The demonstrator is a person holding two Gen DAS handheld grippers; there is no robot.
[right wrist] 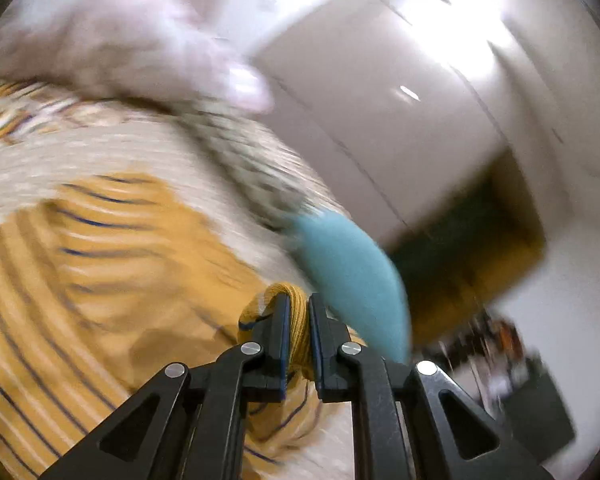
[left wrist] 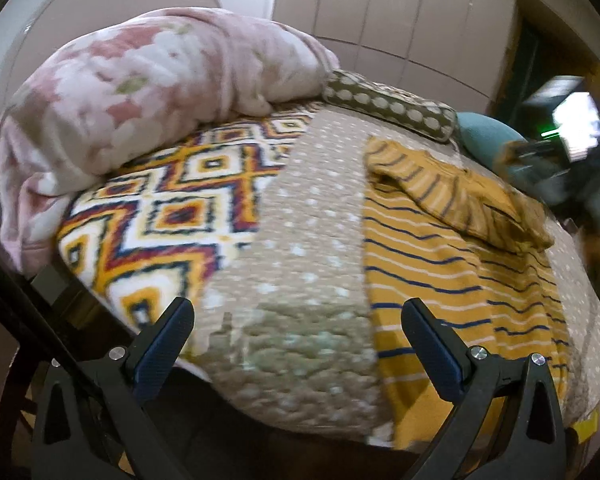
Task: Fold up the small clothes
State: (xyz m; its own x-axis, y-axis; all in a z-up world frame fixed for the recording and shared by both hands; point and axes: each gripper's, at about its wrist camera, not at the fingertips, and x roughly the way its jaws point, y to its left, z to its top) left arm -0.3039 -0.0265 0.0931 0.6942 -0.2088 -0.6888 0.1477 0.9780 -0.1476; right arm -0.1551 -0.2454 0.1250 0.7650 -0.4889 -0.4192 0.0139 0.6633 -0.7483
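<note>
A: Starting nearest, what does the left hand-held gripper (left wrist: 298, 320) show?

B: Its two fingers stand wide apart at the bottom of the left wrist view, with nothing between them. The right-hand finger lies over the near edge of the mustard striped garment (left wrist: 440, 264); the left-hand finger is over the dotted beige bedspread (left wrist: 292, 248).

A: And the garment itself?

B: It lies spread on the bed in the lower right of that view, with one part folded over toward the upper right.

A: The right hand-held gripper (right wrist: 299, 312)?

B: Bottom centre of the right wrist view, its fingers are pressed together on a bunched bit of the same mustard fabric, which pokes up between and above the tips. The rest of the garment trails to the lower left, badly blurred.

A: Farther back?

B: A teal cushion (right wrist: 352, 276) just beyond the tips, a diamond-pattern blanket (left wrist: 160, 208) at centre left, a pink floral blanket (left wrist: 140, 92) heaped upper left, then pale wardrobe doors (left wrist: 400, 20).
</note>
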